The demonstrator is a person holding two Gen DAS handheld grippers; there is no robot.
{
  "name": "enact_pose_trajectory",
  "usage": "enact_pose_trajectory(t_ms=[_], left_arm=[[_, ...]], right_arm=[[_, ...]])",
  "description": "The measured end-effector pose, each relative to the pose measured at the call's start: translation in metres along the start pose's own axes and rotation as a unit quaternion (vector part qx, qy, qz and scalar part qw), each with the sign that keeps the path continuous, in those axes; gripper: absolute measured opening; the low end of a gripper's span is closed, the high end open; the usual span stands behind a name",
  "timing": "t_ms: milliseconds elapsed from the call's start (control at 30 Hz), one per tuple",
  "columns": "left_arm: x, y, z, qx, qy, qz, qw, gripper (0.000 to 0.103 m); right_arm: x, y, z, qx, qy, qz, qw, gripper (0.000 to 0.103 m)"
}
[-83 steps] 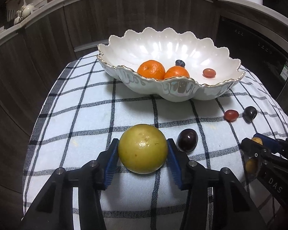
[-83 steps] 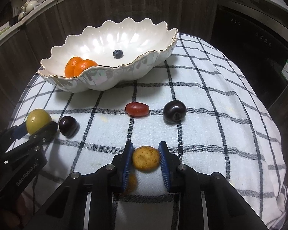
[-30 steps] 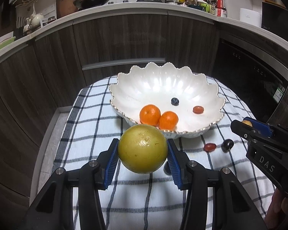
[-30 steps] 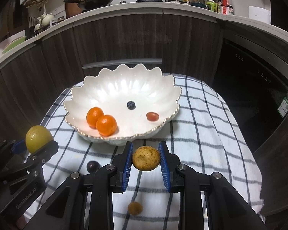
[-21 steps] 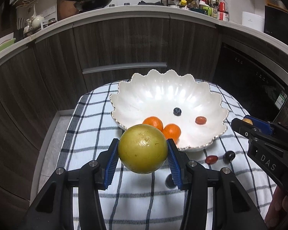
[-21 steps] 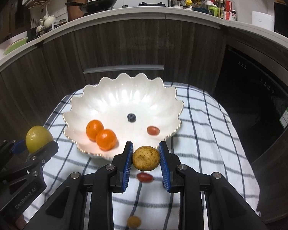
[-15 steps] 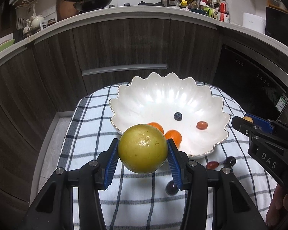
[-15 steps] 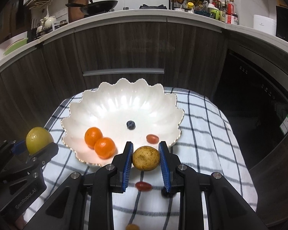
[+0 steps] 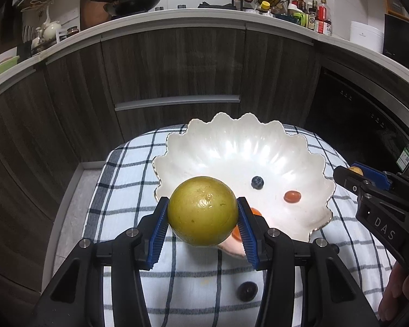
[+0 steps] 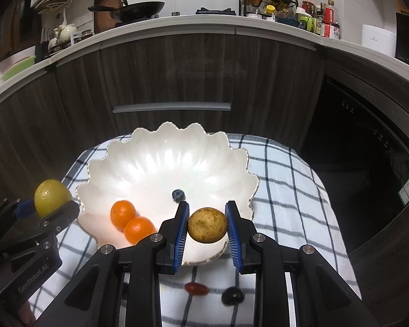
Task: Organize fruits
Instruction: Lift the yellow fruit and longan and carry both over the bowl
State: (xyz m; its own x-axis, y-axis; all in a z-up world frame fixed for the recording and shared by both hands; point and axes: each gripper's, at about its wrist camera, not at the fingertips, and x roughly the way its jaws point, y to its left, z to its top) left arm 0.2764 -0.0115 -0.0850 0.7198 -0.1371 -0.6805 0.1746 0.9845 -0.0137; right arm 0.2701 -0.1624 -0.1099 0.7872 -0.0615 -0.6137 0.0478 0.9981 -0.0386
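Note:
My left gripper (image 9: 203, 229) is shut on a large yellow-green round fruit (image 9: 203, 214), held in the air above the near left rim of the white scalloped bowl (image 9: 240, 147). In the right wrist view my right gripper (image 10: 207, 229) is shut on a small brown speckled fruit (image 10: 207, 229), over the bowl's (image 10: 166, 160) near right rim. The bowl holds two mandarins (image 10: 132, 222), a blueberry (image 10: 178, 194) and, seen from the left wrist, a red grape (image 9: 292, 196). On the checked cloth (image 10: 280, 196) lie a red grape (image 10: 195, 288) and a dark cherry (image 10: 232, 295); another dark cherry (image 9: 247, 291) shows below my left gripper.
The cloth covers a small round table in front of dark wood cabinets (image 10: 177, 76). A black oven front (image 10: 368, 147) stands to the right. The counter above carries a wok (image 10: 139, 8), bottles and a spice rack. A person's fingers (image 9: 398, 291) show at the lower right.
Both grippers have risen and moved forward toward the bowl with their fruits still gripped. The bowl now sits lower and closer in both views, and the loose fruits have slid toward the bottom.

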Motion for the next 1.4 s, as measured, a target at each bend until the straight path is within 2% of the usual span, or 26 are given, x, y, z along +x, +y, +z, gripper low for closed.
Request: enact_pose_trajectory(t_ms=[800, 1400], left_arm=[[0.045, 0.002, 0.033, 0.000, -0.001, 0.008, 1.0000, 0.048], [0.080, 0.013, 0.045, -0.011, 0.014, 0.019, 0.9997, 0.048]], right_arm=[[0.038, -0.015, 0.041, 0.003, -0.008, -0.018, 1.000, 0.029], [0.083, -0.020, 0.056, 0.006, 0.026, -0.022, 0.999, 0.029]])
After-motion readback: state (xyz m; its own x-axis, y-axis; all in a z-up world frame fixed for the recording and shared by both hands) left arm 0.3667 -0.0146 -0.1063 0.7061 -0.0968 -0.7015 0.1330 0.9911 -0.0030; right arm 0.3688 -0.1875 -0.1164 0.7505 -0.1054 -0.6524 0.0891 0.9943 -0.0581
